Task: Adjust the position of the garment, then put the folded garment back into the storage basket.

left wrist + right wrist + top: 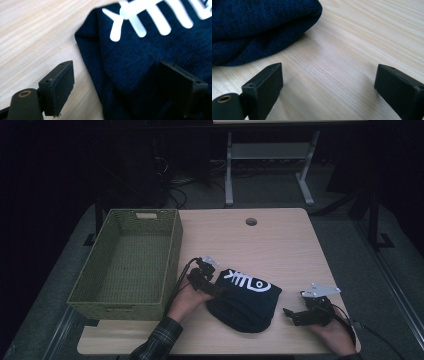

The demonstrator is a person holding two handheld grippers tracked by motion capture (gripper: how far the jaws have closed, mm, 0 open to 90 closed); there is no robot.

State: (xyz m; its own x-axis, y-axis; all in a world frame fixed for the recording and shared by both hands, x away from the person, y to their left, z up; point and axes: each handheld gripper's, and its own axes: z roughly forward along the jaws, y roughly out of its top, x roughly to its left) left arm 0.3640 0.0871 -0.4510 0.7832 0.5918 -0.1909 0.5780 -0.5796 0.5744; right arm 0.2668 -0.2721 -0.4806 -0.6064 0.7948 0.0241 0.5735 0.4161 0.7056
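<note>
**Folded garment on the worktop, both claws wide**

Dark surroundings close in on a pale wood-grain worktop [280, 245], with cables and the legs of another table on the floor behind it. A green woven basket [127, 260] sits at the worktop's left side, with nothing visible inside it.

Just right of the basket lies a bundled navy garment [245, 302] with a white fish-skeleton print on its upper face. The left claw [209, 281] is at the garment's left edge, its jaws spread wide: in the left gripper view one pad [61, 85] is over bare wood and the other is over the cloth [140, 62], so the fabric's edge lies between them unpinched. The right claw [300, 314] hangs near the garment's right side, apart from it, jaws equally wide, with only wood grain between them in the right gripper view and the rounded fold of the garment [262, 27] off to one side.

This looks like the step of taking hold of the bundle, probably to move it into the basket. Next, the left claw needs to close on the edge it straddles, and the right needs to come in to the fold before closing.
</note>
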